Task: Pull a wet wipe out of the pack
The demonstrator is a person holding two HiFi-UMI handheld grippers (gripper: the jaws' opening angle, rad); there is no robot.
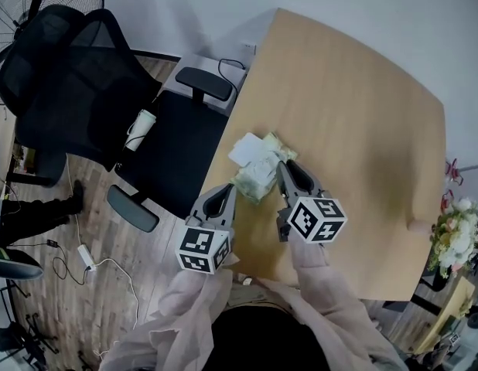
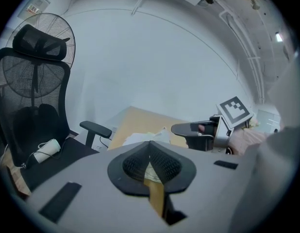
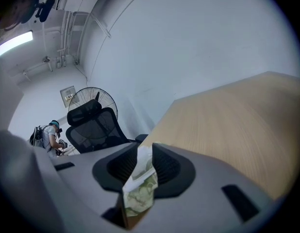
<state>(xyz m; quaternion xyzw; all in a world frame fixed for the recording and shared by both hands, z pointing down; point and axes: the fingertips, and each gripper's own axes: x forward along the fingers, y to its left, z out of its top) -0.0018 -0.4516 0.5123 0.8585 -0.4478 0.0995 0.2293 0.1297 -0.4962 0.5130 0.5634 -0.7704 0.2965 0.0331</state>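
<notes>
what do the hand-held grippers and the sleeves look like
The left hand-held gripper and right hand-held gripper are grey with black ribbed pads. Each carries a cube of black-and-white square markers. The sleeves are loose and pale pinkish beige.

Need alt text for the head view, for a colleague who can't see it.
From above, the left gripper and right gripper both pinch a green wet wipe pack at a wooden table edge, with a white sheet protruding. A black office chair stands alongside.

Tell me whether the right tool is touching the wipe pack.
Touching. The right gripper view shows the right tool clamped on the wipe pack, pinching its green-printed edge.
</notes>
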